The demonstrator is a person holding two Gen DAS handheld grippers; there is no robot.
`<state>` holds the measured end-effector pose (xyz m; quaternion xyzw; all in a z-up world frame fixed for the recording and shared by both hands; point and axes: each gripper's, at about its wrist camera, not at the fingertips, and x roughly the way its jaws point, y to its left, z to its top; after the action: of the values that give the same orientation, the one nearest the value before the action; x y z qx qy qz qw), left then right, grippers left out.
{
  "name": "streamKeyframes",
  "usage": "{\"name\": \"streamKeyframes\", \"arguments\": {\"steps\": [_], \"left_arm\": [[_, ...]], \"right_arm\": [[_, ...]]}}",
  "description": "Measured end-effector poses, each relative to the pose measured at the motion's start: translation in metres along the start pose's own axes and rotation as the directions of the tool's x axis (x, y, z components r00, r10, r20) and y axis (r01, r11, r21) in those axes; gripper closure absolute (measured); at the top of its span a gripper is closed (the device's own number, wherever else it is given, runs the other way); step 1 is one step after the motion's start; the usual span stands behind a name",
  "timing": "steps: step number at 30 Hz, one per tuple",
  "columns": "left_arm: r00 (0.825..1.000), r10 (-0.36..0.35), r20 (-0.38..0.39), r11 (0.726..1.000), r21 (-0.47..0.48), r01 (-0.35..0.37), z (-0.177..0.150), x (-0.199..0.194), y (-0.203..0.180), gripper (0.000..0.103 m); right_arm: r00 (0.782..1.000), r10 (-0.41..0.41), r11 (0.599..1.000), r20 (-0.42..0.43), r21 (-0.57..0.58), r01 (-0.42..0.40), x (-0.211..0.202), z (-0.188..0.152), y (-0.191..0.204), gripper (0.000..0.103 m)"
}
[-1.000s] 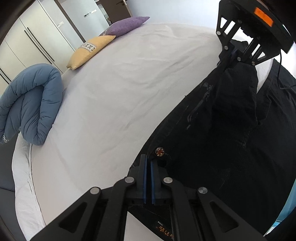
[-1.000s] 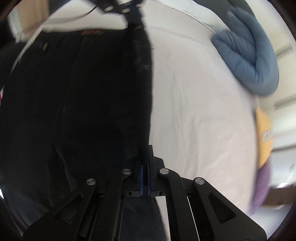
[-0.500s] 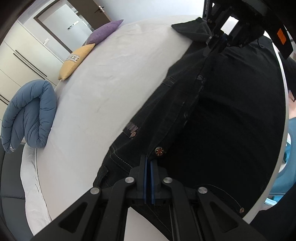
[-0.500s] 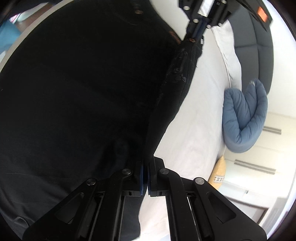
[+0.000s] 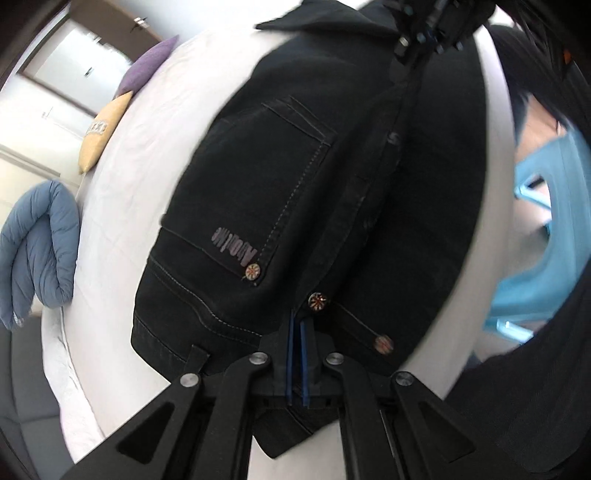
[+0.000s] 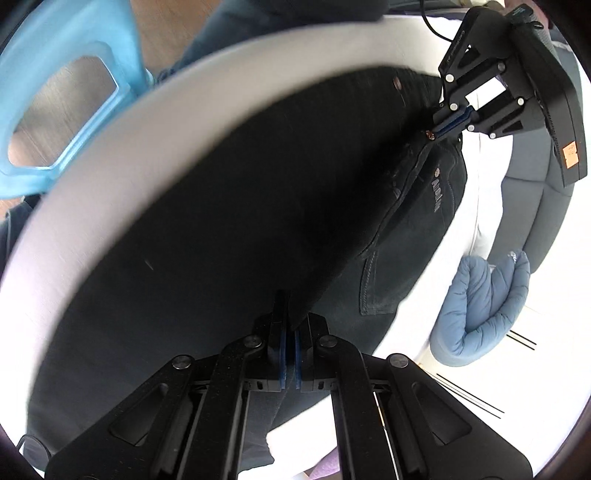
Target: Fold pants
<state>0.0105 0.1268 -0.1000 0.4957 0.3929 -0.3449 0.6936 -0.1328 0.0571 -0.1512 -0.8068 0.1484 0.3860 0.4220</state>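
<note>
The black pants (image 5: 280, 192) lie on a white bed (image 5: 155, 122), with a back pocket and its grey logo facing up. My left gripper (image 5: 297, 325) is shut on the waistband edge beside a rivet. It also shows in the right wrist view (image 6: 452, 122), pinching the waistband. My right gripper (image 6: 290, 325) is shut on a fold of the pants (image 6: 229, 206) further along. In the left wrist view it shows at the top (image 5: 428, 35), gripping the cloth. The fabric between both grippers is lifted and doubled over along its length.
A rolled blue duvet (image 5: 35, 251) lies at the bed's left side, also in the right wrist view (image 6: 484, 306). A yellow pillow (image 5: 101, 136) and a purple pillow (image 5: 147, 74) sit at the far end. A light blue plastic chair (image 6: 70, 99) stands beside the bed edge.
Both grippers have carried the pants' edge over toward the near bed edge, folding one half onto the other. The back pocket now faces up. Both stayed shut.
</note>
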Motion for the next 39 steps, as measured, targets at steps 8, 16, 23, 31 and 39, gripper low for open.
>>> {"name": "streamKeyframes", "arguments": {"steps": [8, 16, 23, 31, 39], "left_arm": [[1.000, -0.024, -0.013, 1.000, 0.012, 0.024, -0.015, 0.005, 0.010, 0.101], [0.999, -0.027, -0.018, 1.000, 0.015, 0.027, -0.016, 0.006, 0.000, 0.101], [0.999, -0.029, -0.016, 1.000, 0.001, 0.029, -0.015, 0.013, 0.000, 0.101], [0.999, -0.010, -0.044, 0.998, -0.067, 0.007, -0.016, 0.011, 0.013, 0.062], [0.998, -0.055, -0.011, 0.979, -0.195, 0.052, -0.020, -0.030, 0.041, 0.049]], "right_arm": [[1.000, 0.024, 0.999, 0.013, 0.025, -0.025, -0.016, 0.046, 0.010, 0.102], [0.999, 0.037, 0.997, 0.009, 0.070, -0.037, -0.030, 0.067, 0.040, 0.102], [0.999, 0.051, 0.993, 0.007, 0.101, -0.052, -0.011, 0.047, 0.025, 0.101], [0.998, 0.037, 0.980, -0.044, 0.199, -0.028, 0.007, 0.047, 0.035, 0.100], [0.996, -0.027, 0.932, -0.085, 0.359, 0.055, 0.010, 0.047, 0.038, 0.097]]}}
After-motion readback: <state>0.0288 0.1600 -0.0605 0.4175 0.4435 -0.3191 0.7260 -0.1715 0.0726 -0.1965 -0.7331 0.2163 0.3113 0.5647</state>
